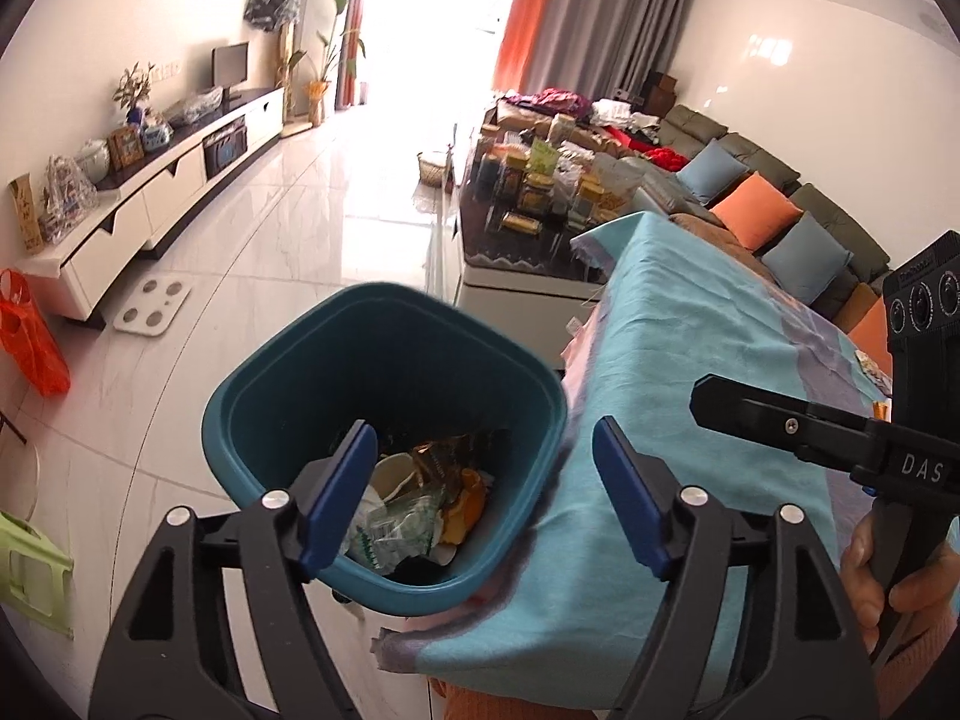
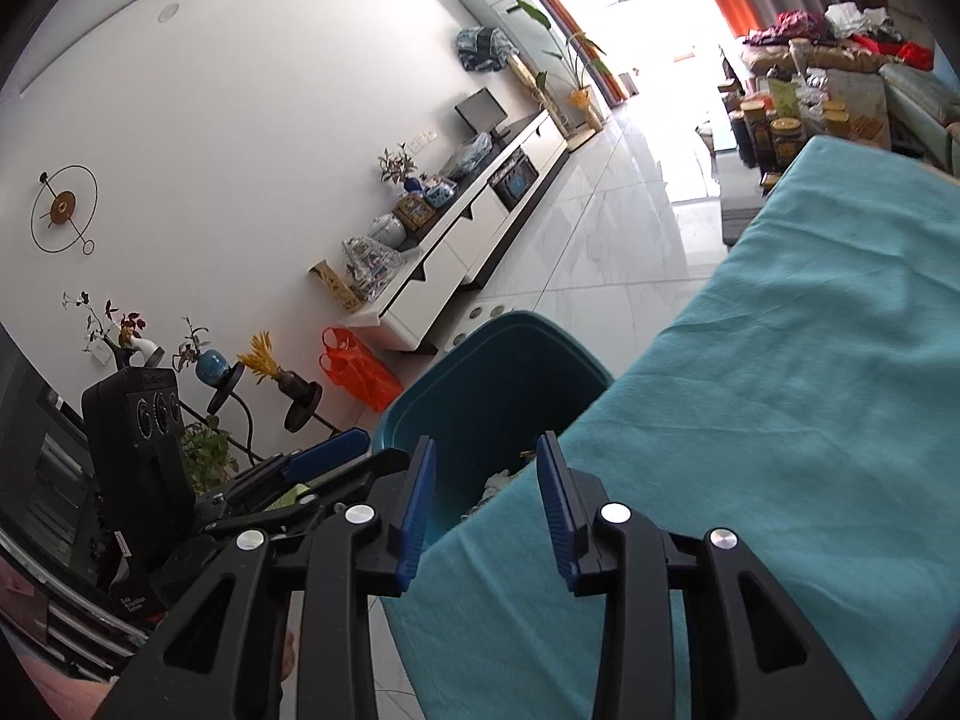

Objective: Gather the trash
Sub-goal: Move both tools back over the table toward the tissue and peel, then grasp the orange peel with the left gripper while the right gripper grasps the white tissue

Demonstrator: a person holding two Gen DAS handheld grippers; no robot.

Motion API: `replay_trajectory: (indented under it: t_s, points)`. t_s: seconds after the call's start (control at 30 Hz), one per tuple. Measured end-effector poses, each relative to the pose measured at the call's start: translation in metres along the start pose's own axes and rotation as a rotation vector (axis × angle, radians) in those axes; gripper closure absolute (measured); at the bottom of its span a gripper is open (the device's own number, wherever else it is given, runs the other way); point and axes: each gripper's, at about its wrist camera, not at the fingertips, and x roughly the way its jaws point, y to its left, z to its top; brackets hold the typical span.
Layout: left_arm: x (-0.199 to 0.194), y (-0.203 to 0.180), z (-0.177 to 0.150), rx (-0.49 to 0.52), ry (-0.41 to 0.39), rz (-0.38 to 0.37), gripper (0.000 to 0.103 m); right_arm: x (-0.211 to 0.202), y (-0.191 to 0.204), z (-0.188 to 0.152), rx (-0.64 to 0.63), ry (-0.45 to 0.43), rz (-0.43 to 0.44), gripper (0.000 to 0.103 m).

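Note:
A teal trash bin [image 1: 384, 324] stands on the floor against the table with the teal cloth [image 1: 690, 360]. Inside lie a paper cup [image 1: 393, 474], a clear plastic wrapper [image 1: 402, 525] and orange peel [image 1: 471, 501]. My left gripper [image 1: 485, 426] hangs open above the bin's near rim, with nothing between its blue pads [image 1: 336, 498]. My right gripper [image 2: 487, 441] is open and empty, over the cloth edge beside the bin [image 2: 510, 324]. Its black finger [image 1: 756, 414] shows at the right of the left wrist view, with a hand [image 1: 870, 558] on its handle.
A white TV cabinet [image 1: 168, 180] runs along the left wall. A white scale [image 1: 153, 303], an orange bag [image 1: 30, 336] and a green stool [image 1: 30, 570] are on the tiled floor. Beyond the cloth are a coffee table with jars [image 1: 528, 198] and a cushioned sofa [image 1: 756, 204].

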Motion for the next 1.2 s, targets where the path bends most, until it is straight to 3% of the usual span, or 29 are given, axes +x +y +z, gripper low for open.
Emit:
replay_trajectory:
  t_s: [0.2,0.33,0.73,1.2]
  points:
    - [-0.022,-0.037,-0.001,0.084,-0.067,-0.067,0.016,-0.05,-0.012,-0.011,-0.009,-0.09,-0.072,0.059]
    - [-0.027,-0.074,-0.004,0.152,-0.082,-0.154,0.014,-0.087,-0.025,-0.023,0.004,-0.147,-0.147,0.056]
    - [-0.003,-0.206,-0.019,0.337,0.001,-0.357,0.015,-0.202,-0.101,-0.069,0.161,-0.302,-0.403,0.056]
    - [0.043,-0.343,-0.037,0.48,0.121,-0.486,0.02,-0.294,-0.176,-0.091,0.285,-0.418,-0.594,0.056]
